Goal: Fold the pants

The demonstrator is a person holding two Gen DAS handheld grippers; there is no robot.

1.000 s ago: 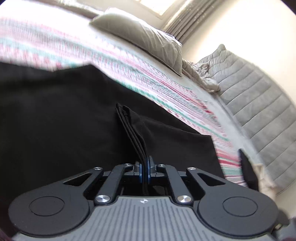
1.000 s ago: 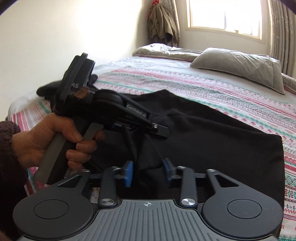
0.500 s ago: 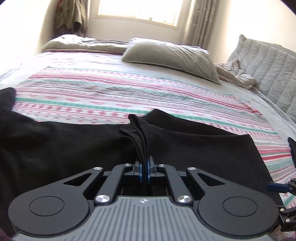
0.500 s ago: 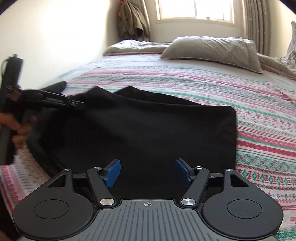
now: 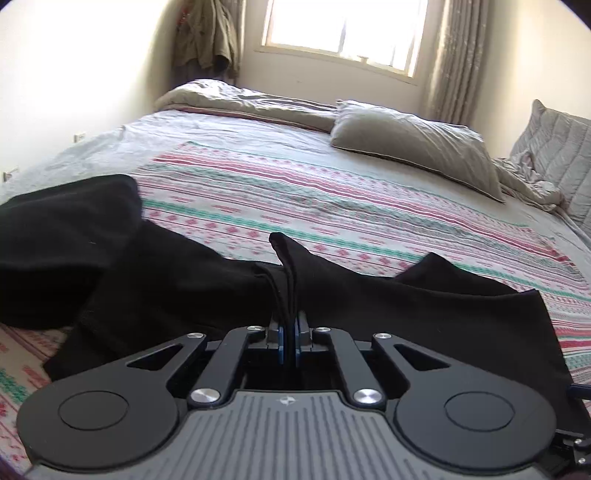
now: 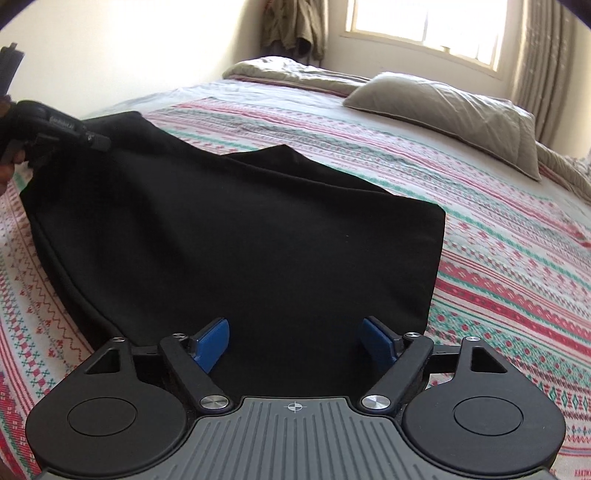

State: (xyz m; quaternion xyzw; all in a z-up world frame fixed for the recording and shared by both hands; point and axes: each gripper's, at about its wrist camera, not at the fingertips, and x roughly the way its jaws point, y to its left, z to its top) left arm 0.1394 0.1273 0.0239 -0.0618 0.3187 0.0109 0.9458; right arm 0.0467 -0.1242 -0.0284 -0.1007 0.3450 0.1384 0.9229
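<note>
Two claws work the black pants (image 6: 240, 229) lying on the striped bed (image 6: 517, 258): the left claw (image 5: 289, 332) is clenched on a bunched edge (likely to carry the fold across), while the right claw (image 6: 295, 339) hovers released over the flat cloth.

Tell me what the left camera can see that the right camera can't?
Only the left wrist view shows the left tongs pinched shut on a bunch of the black pants, plus the grey quilted cushion at the far right.

Only the right wrist view shows the right tongs wide open over the pants, holding nothing, and the left tongs from the outside, gripping the pants' far corner.

Both show the striped bedspread, the grey pillow, the window and the clothes hanging in the corner.
</note>
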